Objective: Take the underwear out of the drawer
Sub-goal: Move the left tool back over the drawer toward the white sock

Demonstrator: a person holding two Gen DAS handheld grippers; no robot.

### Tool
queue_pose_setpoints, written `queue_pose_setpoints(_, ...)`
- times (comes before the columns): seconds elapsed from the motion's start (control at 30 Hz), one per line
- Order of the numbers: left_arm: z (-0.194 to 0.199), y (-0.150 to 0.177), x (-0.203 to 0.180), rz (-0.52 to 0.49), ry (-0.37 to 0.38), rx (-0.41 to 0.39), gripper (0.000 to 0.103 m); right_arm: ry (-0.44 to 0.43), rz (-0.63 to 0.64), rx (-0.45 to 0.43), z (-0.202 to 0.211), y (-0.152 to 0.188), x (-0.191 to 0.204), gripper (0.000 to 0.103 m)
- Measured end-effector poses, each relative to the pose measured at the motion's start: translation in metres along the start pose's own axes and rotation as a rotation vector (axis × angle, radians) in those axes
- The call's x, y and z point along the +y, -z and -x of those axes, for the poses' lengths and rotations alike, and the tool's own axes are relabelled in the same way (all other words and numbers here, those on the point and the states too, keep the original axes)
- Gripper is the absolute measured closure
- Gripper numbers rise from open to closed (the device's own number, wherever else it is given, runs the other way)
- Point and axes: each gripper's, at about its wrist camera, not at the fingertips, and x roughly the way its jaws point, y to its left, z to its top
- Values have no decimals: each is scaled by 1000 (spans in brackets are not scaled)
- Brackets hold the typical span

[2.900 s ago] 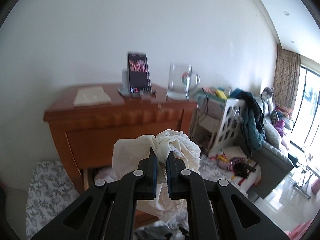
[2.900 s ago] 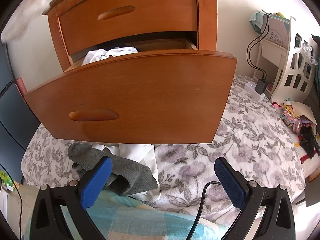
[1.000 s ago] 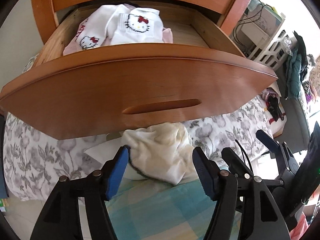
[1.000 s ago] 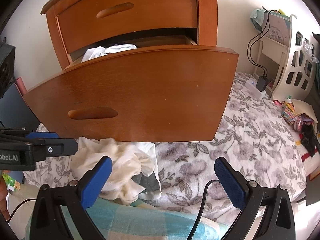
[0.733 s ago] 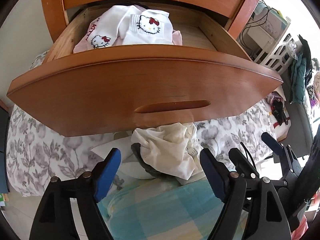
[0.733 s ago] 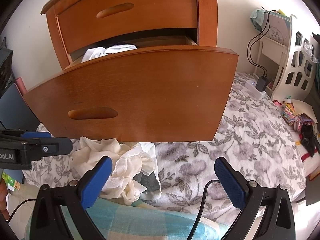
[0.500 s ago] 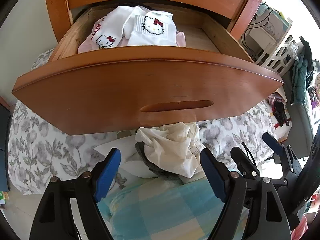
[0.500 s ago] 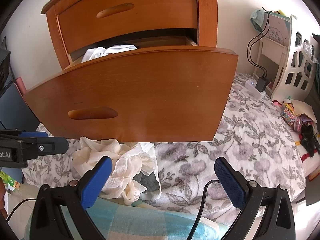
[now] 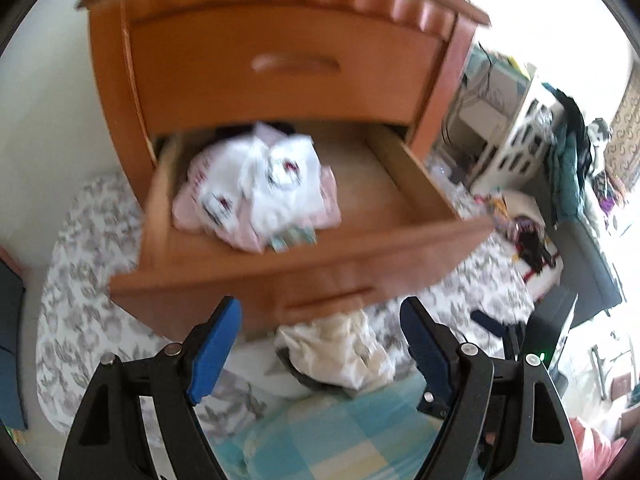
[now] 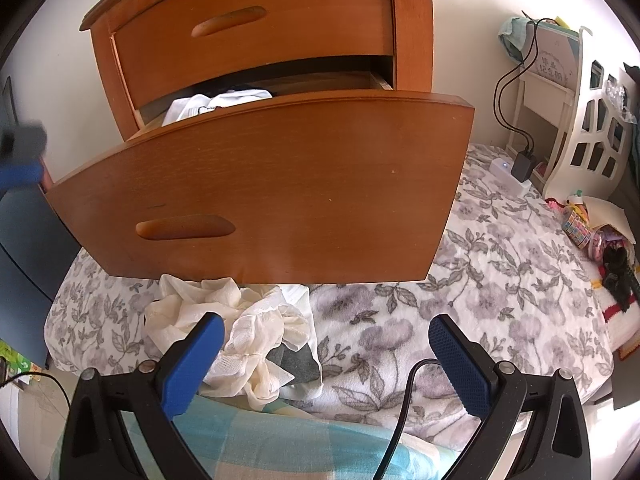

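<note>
Left wrist view, blurred: the left claw [image 9: 320, 344] gapes empty above cream underwear [image 9: 340, 348] lying below the open drawer [image 9: 304, 248]. Right wrist view: the right claw [image 10: 324, 354] is spread wide, empty, the underwear by its left finger.

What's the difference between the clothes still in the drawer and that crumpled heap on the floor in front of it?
The bundle in the drawer is bright white and pink with small printed figures; the cream heap on the floral blanket is plain and off-white. The bundle sits inside the open drawer; the heap lies below the drawer's front, on top of a grey garment. Both are loosely piled soft cloth, and neither gripper is touching either.
</note>
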Motion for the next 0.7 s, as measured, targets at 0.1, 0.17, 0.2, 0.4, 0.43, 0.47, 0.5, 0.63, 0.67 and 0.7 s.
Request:
queue_pose_setpoints(0.1,1,-8,13,28,-42,-9,21,-2,-3,1,0,0,0,0)
queue_pose_setpoints(0.17,0,-13,19,49,-72,-3,21,-4,-5,2,0,0,-1,0)
queue_pose_setpoints(0.2,0,-19,23,61,-88,-6,21,-5,-6,3,-1,0,-1,0)
queue_pose_setpoints(0.4,-5,-46,50,139,-120,-27,21,-8,-13,9,-2,0,-1,0)
queue_pose_setpoints(0.43,-8,-50,54,164,-126,-25,21,-8,-13,9,-2,0,-2,0)
queue_pose_setpoints(0.47,-11,-53,57,179,-127,-19,21,-9,-14,10,-3,0,-2,0)
queue_pose_setpoints(0.5,-15,-56,59,188,-123,-14,21,-10,-16,11,-3,0,-2,0)
queue_pose_setpoints(0.63,-33,-71,63,182,-148,11,21,-12,-19,15,-4,1,-2,0)
queue_pose_setpoints(0.67,-39,-76,64,178,-158,21,21,-13,-19,15,-4,1,-2,0)
queue_pose_setpoints(0.7,-44,-79,64,177,-164,28,21,-13,-19,16,-4,1,-2,0)
